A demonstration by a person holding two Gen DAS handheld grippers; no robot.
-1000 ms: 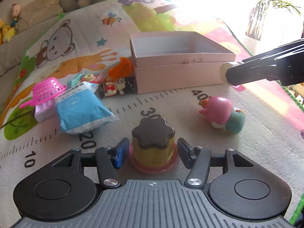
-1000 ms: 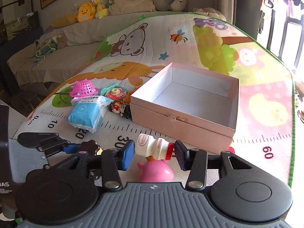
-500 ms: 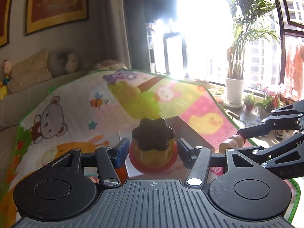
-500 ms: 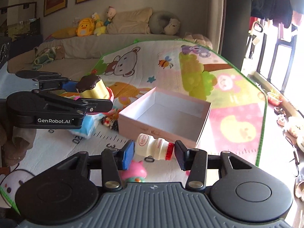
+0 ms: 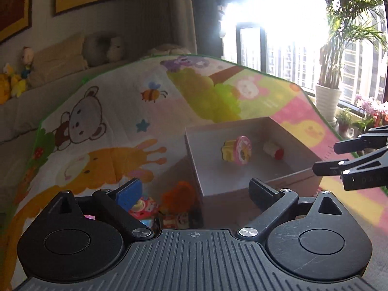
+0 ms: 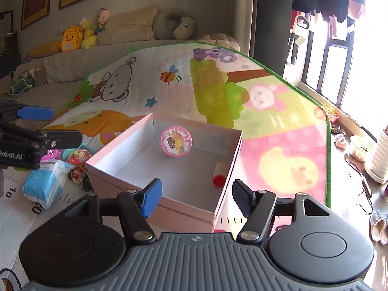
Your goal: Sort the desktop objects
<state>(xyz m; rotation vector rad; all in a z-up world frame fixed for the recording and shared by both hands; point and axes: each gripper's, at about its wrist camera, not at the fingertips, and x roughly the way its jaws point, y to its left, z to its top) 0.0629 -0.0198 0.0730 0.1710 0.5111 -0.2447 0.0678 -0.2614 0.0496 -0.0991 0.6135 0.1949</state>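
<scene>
Showing partial lettering "Robot.AI", left hand-held gripper [image 6: 60, 127] beside pink box [image 6: 228, 162]

Harsh daylight pours through the window [image 5: 278, 36], blowing it out to white glare. Away from the window, the wall [image 5: 150, 19] sits dim. Fisheye bending curves the mat [image 6: 218, 92] edges; toys look slightly soft.

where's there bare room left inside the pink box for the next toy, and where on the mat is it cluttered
Inside the pink box, the near-left floor is bare, from the front wall up to the round pink toy. The small bottle takes the right wall. Outside, the mat right of the box is bare. It is crowded left of the box: the blue packet and small toys huddle together.
</scene>
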